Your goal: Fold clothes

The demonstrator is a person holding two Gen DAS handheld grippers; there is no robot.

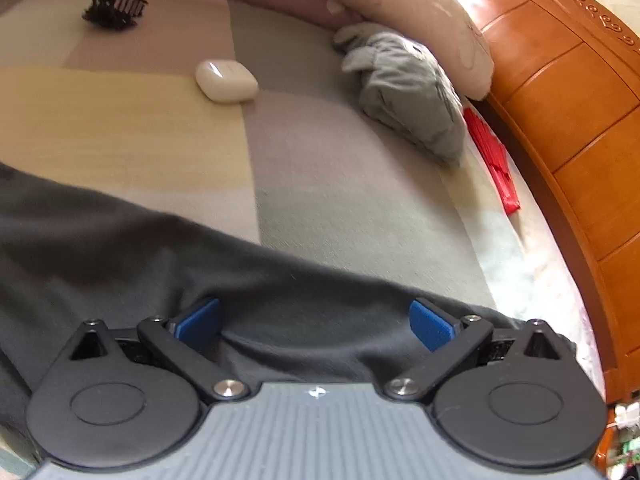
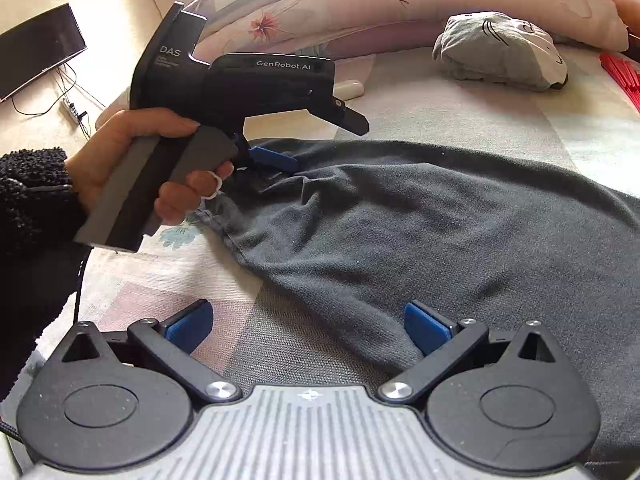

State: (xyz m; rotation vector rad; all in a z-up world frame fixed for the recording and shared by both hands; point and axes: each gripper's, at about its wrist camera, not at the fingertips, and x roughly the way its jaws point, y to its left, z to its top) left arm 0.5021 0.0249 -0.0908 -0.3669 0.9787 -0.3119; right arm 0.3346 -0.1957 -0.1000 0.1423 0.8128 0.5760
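Right tongs gape over my dark garment's near edge; left tongs gape over its far corner.

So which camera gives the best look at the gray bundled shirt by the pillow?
The right wrist view: the gray bundled shirt shows its printed line drawing and light panel, sharp and unobstructed. The left wrist view shows it too, beside the pillow, but blurrier, with no print visible.
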